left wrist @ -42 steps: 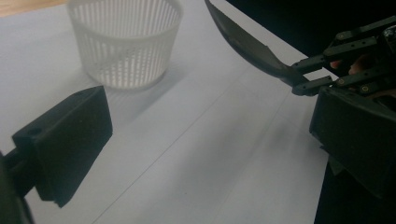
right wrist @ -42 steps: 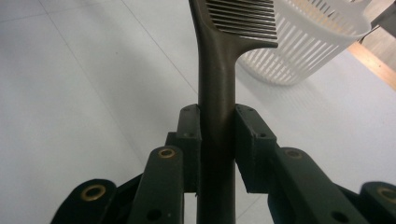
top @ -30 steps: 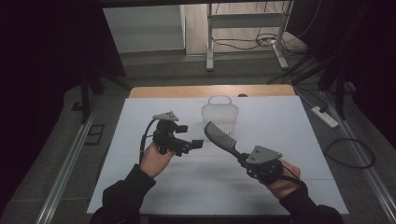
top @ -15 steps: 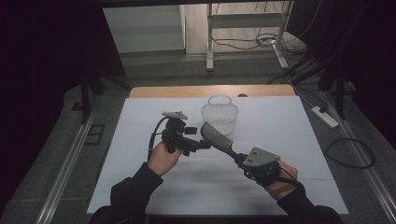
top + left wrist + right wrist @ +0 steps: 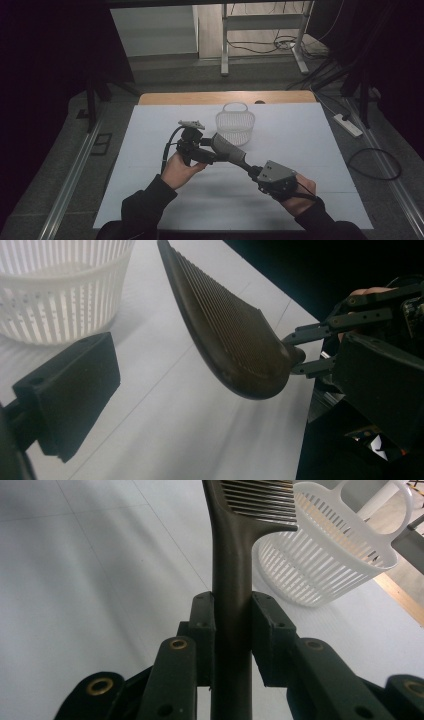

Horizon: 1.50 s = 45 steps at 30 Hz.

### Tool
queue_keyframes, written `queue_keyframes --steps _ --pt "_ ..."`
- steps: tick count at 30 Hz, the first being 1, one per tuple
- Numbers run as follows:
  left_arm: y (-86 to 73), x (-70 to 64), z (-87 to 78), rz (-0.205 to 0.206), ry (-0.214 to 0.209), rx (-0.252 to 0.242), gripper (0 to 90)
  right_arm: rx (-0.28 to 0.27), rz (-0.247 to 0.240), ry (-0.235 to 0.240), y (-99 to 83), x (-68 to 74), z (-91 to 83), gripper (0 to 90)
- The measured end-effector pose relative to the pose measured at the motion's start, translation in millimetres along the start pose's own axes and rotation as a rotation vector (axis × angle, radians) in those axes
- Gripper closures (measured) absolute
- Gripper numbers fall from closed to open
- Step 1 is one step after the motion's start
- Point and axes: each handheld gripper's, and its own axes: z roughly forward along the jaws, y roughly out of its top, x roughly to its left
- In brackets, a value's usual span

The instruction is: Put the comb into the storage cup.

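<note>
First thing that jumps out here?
The dark comb, held mid-table by its handle in the right gripper, with the fingers shut on both sides of the handle. The left gripper sits open right beside the comb's toothed head. Just behind stands a white slatted basket.

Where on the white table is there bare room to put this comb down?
Free: the white tabletop left of the left gripper, and right of the white slatted plastic basket. Crowded: mid-table, where both grippers meet around the dark plastic comb held by the right gripper.
</note>
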Motion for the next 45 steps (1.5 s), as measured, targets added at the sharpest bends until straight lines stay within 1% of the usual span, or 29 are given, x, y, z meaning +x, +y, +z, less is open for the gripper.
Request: queue_keyframes --steps 1,2,3,7,12,13,16,20,21,22,24,27,29,32,33,34,35,37,39,41,42,43,45 --pt "0.0 -0.4 0.1 0.000 0.000 0.007 0.3 0.000 -0.001 -0.001 0.0 0.1 0.0 72.5" --pt "-0.2 -0.8 -0.2 0.001 0.000 0.009 3.4 0.000 -0.002 -0.003 -0.1 0.1 0.1 72.5" --pt "-0.5 -1.3 -0.8 -0.001 -0.002 0.009 8.8 0.001 -0.002 -0.004 -0.2 0.0 0.1 72.6" --pt "-0.3 -1.1 -4.0 -0.031 -0.050 0.004 34.6 0.001 -0.008 -0.012 -0.5 0.2 0.4 72.5" --pt "-1.6 1.8 -4.4 -0.070 -0.085 0.013 56.5 0.001 -0.025 -0.023 -1.0 0.5 1.0 72.5" --pt "-2.1 2.8 -4.1 -0.082 -0.099 0.011 60.7 0.002 -0.028 -0.027 -1.2 0.6 1.1 72.5" --pt "-3.6 7.4 -4.4 -0.125 -0.163 -0.004 69.3 0.004 -0.034 -0.030 -1.7 1.0 1.6 72.5" --pt "-6.0 13.2 -4.0 -0.202 -0.272 -0.023 78.9 0.000 -0.047 -0.042 -2.2 1.3 2.2 72.3" --pt "-6.4 13.4 -3.5 -0.216 -0.286 -0.027 80.6 0.002 -0.052 -0.046 -2.4 1.4 2.6 72.3" --pt "-6.7 13.4 -3.2 -0.220 -0.296 -0.025 81.7 0.002 -0.056 -0.051 -2.8 1.7 3.1 72.2" --pt "-6.5 11.8 -3.2 -0.218 -0.290 -0.022 82.5 0.003 -0.066 -0.061 -3.8 2.0 4.4 72.0" --pt "-6.2 10.3 -4.0 -0.209 -0.279 -0.028 82.8 -0.006 -0.060 -0.055 -4.9 0.9 5.5 71.3" --pt "-6.1 9.4 -4.4 -0.214 -0.277 -0.036 82.9 -0.009 -0.050 -0.049 -4.8 -0.2 5.1 70.8" --pt "-5.9 9.3 -6.1 -0.206 -0.268 -0.046 82.9 -0.024 -0.012 -0.038 -3.8 -1.8 3.4 66.4" --pt "-5.7 9.1 -6.8 -0.201 -0.256 -0.049 83.0 -0.027 -0.002 -0.032 -3.4 -2.2 2.8 65.2" --pt "-5.5 8.8 -7.3 -0.189 -0.240 -0.045 82.9 -0.032 0.003 -0.032 -3.4 -2.4 2.4 63.7" --pt "-5.4 8.9 -7.9 -0.185 -0.234 -0.045 82.9 -0.034 0.006 -0.028 -3.3 -2.7 2.3 62.0" --pt "-5.8 10.0 -8.5 -0.187 -0.235 -0.052 82.9 -0.035 0.013 -0.019 -3.4 -3.2 2.3 58.8" --pt "-5.6 9.8 -9.5 -0.174 -0.218 -0.051 82.9 -0.029 0.024 -0.010 -3.7 -3.4 2.7 54.7" --pt "-5.6 10.4 -10.7 -0.171 -0.213 -0.058 82.9 -0.022 0.041 -0.003 -4.4 -4.3 3.6 51.6" --pt "-5.4 10.4 -11.4 -0.168 -0.209 -0.060 82.9 -0.019 0.052 0.001 -4.8 -5.0 3.7 50.0" --pt "-5.3 10.6 -12.2 -0.163 -0.202 -0.063 82.9 -0.016 0.075 0.011 -4.8 -5.9 3.7 48.2" --pt "-5.2 11.0 -13.9 -0.163 -0.194 -0.069 82.9 -0.015 0.107 0.019 -5.0 -8.5 3.3 45.5"
